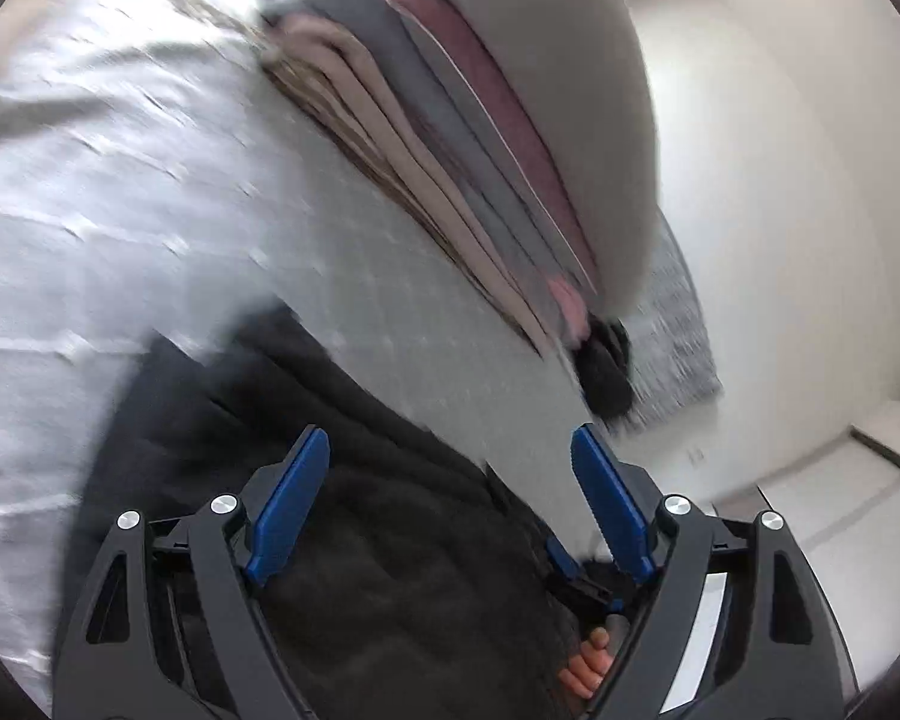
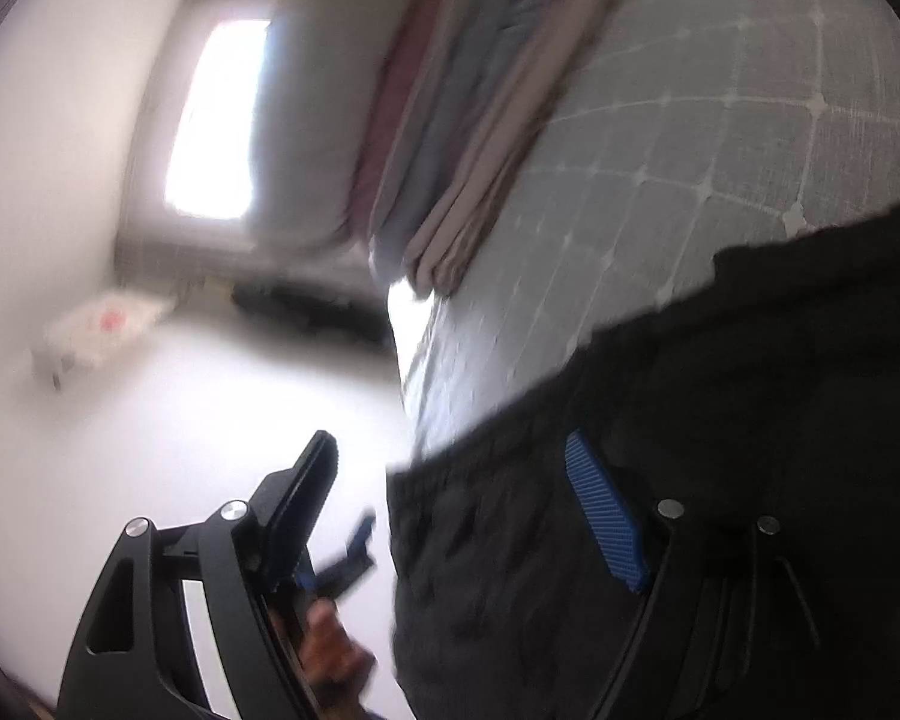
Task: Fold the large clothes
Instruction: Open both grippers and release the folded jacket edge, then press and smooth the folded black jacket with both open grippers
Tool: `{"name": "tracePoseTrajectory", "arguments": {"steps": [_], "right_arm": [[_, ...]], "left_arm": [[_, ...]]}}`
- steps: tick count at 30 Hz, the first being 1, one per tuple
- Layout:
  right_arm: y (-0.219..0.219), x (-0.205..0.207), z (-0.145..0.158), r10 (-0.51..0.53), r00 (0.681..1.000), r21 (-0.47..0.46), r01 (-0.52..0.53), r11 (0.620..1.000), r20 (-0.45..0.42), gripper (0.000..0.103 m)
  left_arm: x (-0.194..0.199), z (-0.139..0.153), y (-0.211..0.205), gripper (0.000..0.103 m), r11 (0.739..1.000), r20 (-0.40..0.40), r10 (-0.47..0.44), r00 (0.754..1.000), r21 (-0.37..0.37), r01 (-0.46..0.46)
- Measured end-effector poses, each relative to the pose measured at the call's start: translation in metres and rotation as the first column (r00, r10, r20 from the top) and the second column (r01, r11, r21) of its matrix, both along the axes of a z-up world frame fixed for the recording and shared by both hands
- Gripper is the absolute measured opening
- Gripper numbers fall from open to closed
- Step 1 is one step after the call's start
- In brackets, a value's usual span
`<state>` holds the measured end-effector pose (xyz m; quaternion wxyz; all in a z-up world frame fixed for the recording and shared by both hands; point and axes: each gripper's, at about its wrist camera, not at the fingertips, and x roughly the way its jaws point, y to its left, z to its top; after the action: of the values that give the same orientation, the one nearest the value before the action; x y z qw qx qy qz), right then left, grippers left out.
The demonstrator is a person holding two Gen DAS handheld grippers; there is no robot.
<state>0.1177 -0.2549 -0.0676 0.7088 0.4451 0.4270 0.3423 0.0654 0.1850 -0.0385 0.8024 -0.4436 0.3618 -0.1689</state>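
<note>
A dark fleecy garment (image 1: pixel 360 540) lies on the grey quilted bed (image 1: pixel 120 180), near its edge. My left gripper (image 1: pixel 450 431) hovers over it, jaws wide open, blue pads clear of the cloth. In the right wrist view the same garment (image 2: pixel 720 420) fills the lower right. My right gripper (image 2: pixel 450 438) is open too. Its right finger (image 2: pixel 606 516) is over the cloth and its left finger is out over the floor. The garment's edge runs between them, and no pad presses on it. A hand (image 2: pixel 330 648) shows low between the jaws.
A stack of folded clothes (image 1: pixel 450 138) in beige, grey and pink sits on the bed (image 2: pixel 720 138) under a grey pillow (image 1: pixel 540 60). A small dark cloth (image 1: pixel 606 372) lies at the stack's end. Beyond the bed edge are pale floor (image 2: pixel 210 420), a window (image 2: pixel 216 120) and a white box (image 2: pixel 108 324).
</note>
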Motion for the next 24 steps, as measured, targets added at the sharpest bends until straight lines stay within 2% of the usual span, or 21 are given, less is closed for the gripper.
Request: {"name": "tracePoseTrajectory", "arguments": {"steps": [2, 4, 5, 8, 12, 15, 17, 18, 20, 22, 24], "right_arm": [[-0.004, -0.022, 0.012, 0.006, 0.999, -0.113, -0.001, 0.994, 0.039, 0.077], [-0.018, -0.034, 0.012, 0.004, 0.998, -0.222, 0.009, 0.975, 0.061, 0.081], [-0.020, -0.034, 0.009, 0.002, 0.999, -0.246, 0.011, 0.969, 0.050, 0.081], [-0.030, -0.022, -0.019, -0.017, 0.999, -0.286, 0.025, 0.958, 0.030, 0.081], [-0.017, 0.007, -0.035, 0.002, 0.998, -0.325, 0.021, 0.946, 0.069, 0.081], [-0.015, 0.006, -0.032, 0.005, 0.998, -0.351, 0.019, 0.936, 0.066, 0.081], [-0.031, -0.014, -0.020, -0.008, 0.997, -0.309, 0.032, 0.950, 0.079, 0.081], [-0.041, -0.027, -0.007, -0.023, 0.993, -0.304, 0.057, 0.951, 0.113, 0.081], [-0.046, -0.038, 0.013, -0.054, 0.980, -0.360, 0.122, 0.925, 0.193, 0.081], [-0.063, -0.047, 0.019, -0.098, 0.969, -0.398, 0.185, 0.899, 0.228, 0.082], [-0.084, -0.046, 0.004, -0.161, 0.969, -0.394, 0.223, 0.892, 0.186, 0.083]], "left_arm": [[0.004, -0.008, -0.017, 0.079, 0.996, -0.015, -0.086, 0.996, -0.023, 0.086], [0.006, -0.017, -0.031, 0.079, 0.993, -0.045, -0.118, 0.992, 0.010, 0.119], [0.008, -0.022, -0.038, 0.079, 0.991, -0.063, -0.122, 0.991, 0.046, 0.125], [0.018, -0.039, -0.055, 0.079, 0.964, -0.091, -0.088, 0.992, 0.242, 0.108], [0.028, -0.045, -0.071, 0.079, 0.919, -0.064, -0.094, 0.994, 0.379, 0.111], [0.032, -0.044, -0.076, 0.079, 0.899, -0.077, -0.090, 0.993, 0.423, 0.115], [0.030, -0.040, -0.075, 0.079, 0.899, -0.074, -0.079, 0.994, 0.425, 0.103], [0.027, -0.034, -0.078, 0.079, 0.905, -0.065, -0.074, 0.995, 0.416, 0.094], [0.021, -0.022, -0.080, 0.079, 0.918, -0.033, -0.071, 0.997, 0.388, 0.078], [0.015, -0.012, -0.083, 0.079, 0.910, 0.001, -0.076, 0.997, 0.408, 0.069], [0.016, -0.020, -0.083, 0.079, 0.892, -0.009, -0.080, 0.997, 0.447, 0.075]]}}
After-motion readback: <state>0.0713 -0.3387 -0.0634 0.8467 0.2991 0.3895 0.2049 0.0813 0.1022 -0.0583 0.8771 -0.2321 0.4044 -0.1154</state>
